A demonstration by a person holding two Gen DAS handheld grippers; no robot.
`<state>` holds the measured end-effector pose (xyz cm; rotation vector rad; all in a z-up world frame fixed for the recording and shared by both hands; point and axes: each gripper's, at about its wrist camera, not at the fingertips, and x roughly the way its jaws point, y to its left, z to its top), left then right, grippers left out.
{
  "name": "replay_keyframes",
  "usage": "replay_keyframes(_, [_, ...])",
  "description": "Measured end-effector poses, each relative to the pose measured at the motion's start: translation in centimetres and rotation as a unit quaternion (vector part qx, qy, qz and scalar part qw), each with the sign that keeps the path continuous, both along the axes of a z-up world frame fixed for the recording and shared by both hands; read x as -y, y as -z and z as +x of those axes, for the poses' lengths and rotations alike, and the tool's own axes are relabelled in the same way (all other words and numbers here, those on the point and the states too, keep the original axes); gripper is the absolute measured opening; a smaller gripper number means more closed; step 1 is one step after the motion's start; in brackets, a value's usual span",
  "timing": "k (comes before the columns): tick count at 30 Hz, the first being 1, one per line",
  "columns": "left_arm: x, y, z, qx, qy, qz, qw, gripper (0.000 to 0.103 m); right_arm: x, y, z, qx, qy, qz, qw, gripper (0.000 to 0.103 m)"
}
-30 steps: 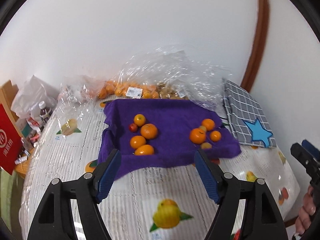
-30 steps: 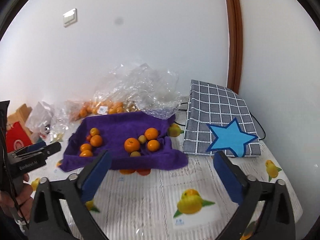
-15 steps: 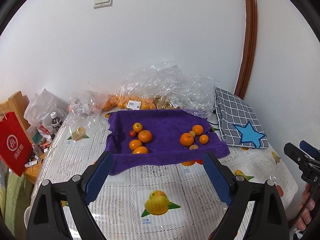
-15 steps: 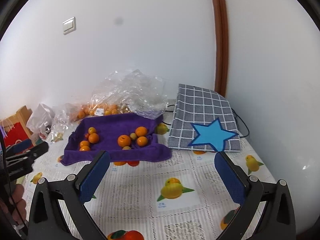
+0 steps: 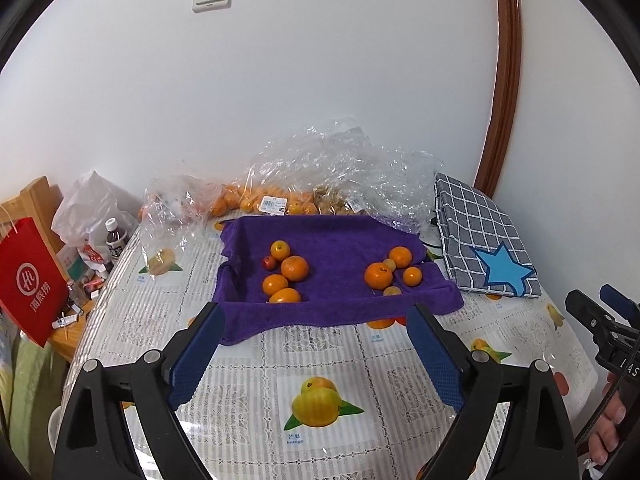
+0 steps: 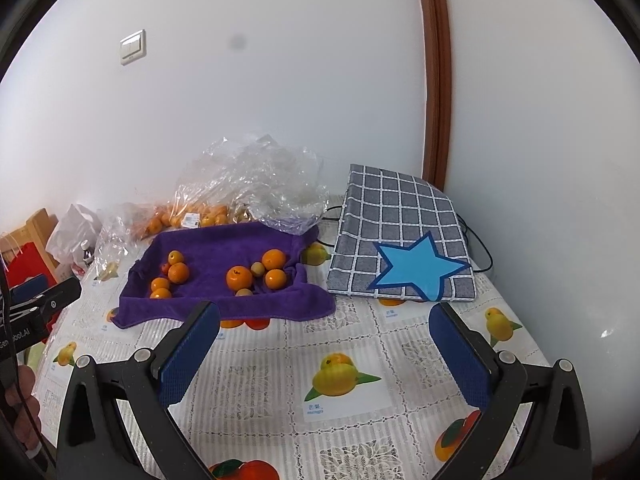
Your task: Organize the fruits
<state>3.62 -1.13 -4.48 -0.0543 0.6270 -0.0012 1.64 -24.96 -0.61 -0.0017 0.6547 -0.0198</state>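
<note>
Your left gripper (image 5: 314, 354) and right gripper (image 6: 326, 354) both gape wide, holding nothing — the oranges (image 5: 295, 268) sit in two clusters on the purple towel (image 5: 332, 240) by the table's far edge — apparently already sorted

Orange fruits (image 5: 294, 268) on a purple towel (image 5: 332, 248).

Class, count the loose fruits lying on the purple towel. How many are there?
10 on the purple towel. Left cluster: four orange fruits and one small red one. Right cluster: three orange fruits and two small yellowish ones. Towel folds may hide others.
</note>
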Motion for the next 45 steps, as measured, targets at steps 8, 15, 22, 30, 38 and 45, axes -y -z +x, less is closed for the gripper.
replay_keyframes(8, [0.04, 0.16, 0.06, 0.001, 0.001, 0.0, 1.0, 0.092, -0.08, 0.24, 0.27, -0.001, 0.0, -0.003, 1.0, 0.103])
replay_keyframes(15, [0.08, 0.18, 0.09, 0.001, 0.003, -0.003, 1.0, 0.092, 0.0, 0.19, 0.24, 0.001, 0.001, -0.004, 1.0, 0.103])
replay_keyframes(22, [0.09, -0.04, 0.15, 0.0, 0.005, 0.0, 1.0, 0.092, 0.08, 0.17, 0.26, 0.001, 0.005, -0.008, 1.0, 0.103])
replay_keyframes(30, [0.07, -0.06, 0.16, 0.0, 0.005, 0.0, 1.0, 0.092, 0.18, 0.14, 0.23, 0.002, 0.005, -0.008, 1.0, 0.103])
replay_keyframes(38, [-0.05, -0.02, 0.2, -0.001, 0.005, 0.0, 1.0, 0.092, 0.11, 0.14, 0.2, 0.002, 0.006, -0.013, 1.0, 0.103])
replay_keyframes(45, [-0.48, 0.14, 0.01, 0.0, 0.003, -0.003, 1.0, 0.092, -0.04, 0.07, 0.2, 0.004, 0.005, -0.016, 1.0, 0.103])
